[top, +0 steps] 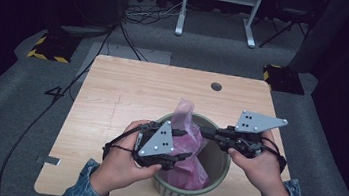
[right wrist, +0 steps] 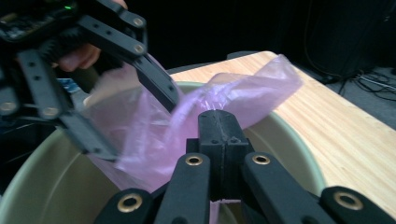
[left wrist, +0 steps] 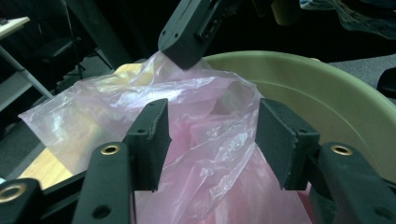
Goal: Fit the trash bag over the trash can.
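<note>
A: The pink bag (top: 188, 145) sits in the green bin (top: 219, 160), low centre of the high view, on the desk (top: 127, 97); one corner sticks up past the rim.

B: And the right tool (right wrist: 219, 122)?

A: Its jaws are pressed together, pinching the bag's film.

B: The left tool (left wrist: 211, 140)?

A: Jaws apart, with crumpled film between them; the pads do not press it.

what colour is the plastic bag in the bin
Translucent pink. The plastic bag shows best in the left gripper view, bunched inside the pale green bin.
</note>
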Available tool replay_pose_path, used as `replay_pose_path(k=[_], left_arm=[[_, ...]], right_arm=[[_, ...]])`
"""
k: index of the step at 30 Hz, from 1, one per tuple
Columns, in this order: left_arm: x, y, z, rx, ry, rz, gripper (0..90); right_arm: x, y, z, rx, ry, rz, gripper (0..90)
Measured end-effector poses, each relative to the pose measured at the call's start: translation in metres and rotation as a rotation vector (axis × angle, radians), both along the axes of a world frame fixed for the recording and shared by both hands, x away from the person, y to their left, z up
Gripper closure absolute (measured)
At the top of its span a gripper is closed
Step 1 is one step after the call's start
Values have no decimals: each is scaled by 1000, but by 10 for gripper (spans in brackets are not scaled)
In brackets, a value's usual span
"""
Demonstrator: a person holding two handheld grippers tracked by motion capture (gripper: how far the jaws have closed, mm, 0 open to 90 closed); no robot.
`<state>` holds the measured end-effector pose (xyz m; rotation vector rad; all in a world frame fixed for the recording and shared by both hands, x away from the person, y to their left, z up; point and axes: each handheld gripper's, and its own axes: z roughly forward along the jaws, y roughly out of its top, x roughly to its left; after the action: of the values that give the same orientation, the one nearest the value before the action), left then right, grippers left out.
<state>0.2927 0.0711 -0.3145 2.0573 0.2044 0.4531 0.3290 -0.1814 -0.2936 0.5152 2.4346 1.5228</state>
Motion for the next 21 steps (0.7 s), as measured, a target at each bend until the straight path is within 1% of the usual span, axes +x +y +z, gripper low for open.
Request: replay_pose_path(k=[2, 3, 5, 7, 8, 11, 14, 16, 17, 18, 19, 20, 21], left_arm=[[2, 0, -1, -3, 5, 3, 572], [3, 0, -1, 2, 6, 4, 636], [6, 3, -3, 4, 2, 15, 706], [8, 7, -5, 6, 13, 29, 848], [9, 9, -5, 3, 18, 39, 900], [8, 15, -4, -1, 5, 57, 900], [8, 23, -1, -23, -2, 77, 900], [8, 26, 0, -42, 7, 70, 900], [7, 27, 1, -55, 18, 73, 880], [6, 26, 1, -68, 17, 79, 782], [5, 24, 2, -70, 9, 77, 679], [4, 23, 3, -70, 9, 70, 610], [2, 20, 3, -64, 11, 56, 570]], right_arm=[[-2, 2, -2, 0, 5, 12, 900], [-3, 3, -3, -1, 7, 18, 900], [-4, 4, -4, 1, 8, 27, 900], [-5, 3, -5, 1, 6, 27, 900], [-5, 2, -5, 1, 4, 26, 900], [-5, -3, -5, 1, 4, 14, 900], [-4, -10, -6, 8, 8, -3, 900], [-3, -15, -7, 16, 13, -16, 900], [-3, -16, -7, 16, 15, -21, 900], [-3, -17, -8, 19, 16, -22, 900], [-3, -17, -8, 20, 16, -22, 900], [-3, -17, -8, 20, 16, -22, 900], [-3, -17, -8, 21, 16, -22, 900]])
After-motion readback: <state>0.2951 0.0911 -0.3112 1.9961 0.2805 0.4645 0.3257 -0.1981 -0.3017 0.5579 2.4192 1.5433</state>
